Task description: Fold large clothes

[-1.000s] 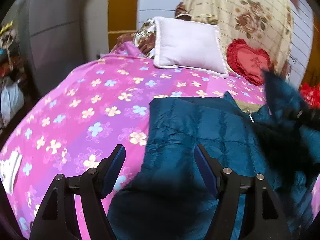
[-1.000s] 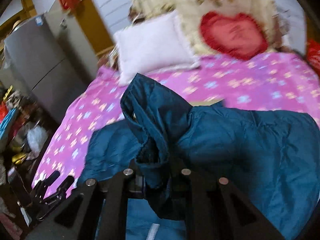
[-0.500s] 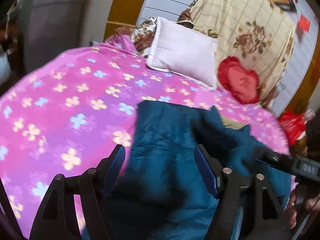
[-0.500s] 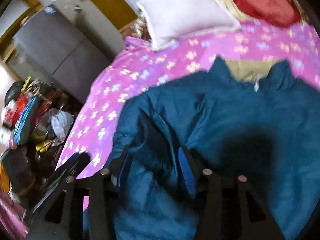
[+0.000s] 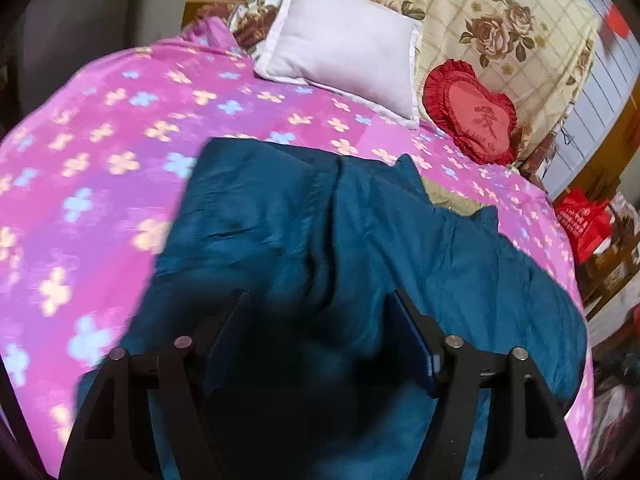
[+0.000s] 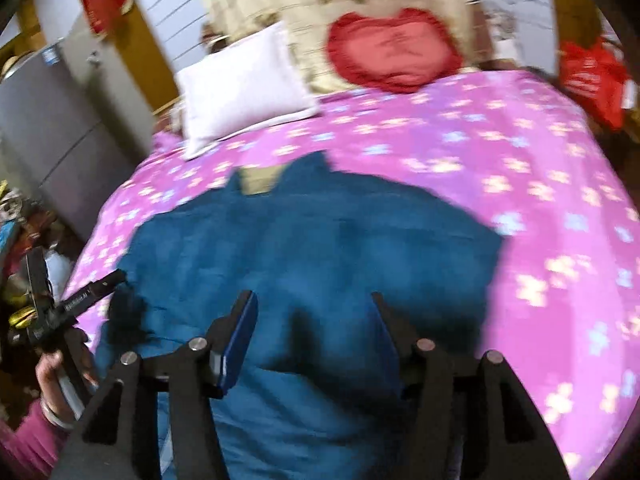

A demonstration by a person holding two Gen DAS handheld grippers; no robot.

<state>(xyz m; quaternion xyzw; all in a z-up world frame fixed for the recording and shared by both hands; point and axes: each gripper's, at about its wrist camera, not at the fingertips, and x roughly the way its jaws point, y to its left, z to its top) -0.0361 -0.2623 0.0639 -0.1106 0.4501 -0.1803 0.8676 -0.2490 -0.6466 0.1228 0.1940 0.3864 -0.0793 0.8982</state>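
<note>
Right claw [image 6: 314,320] has released — jacket [image 6: 320,248] lies flat.

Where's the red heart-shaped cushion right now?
The red heart-shaped cushion leans at the head of the bed, right of the white pillow, against the floral cream blanket, beyond the teal jacket.
</note>
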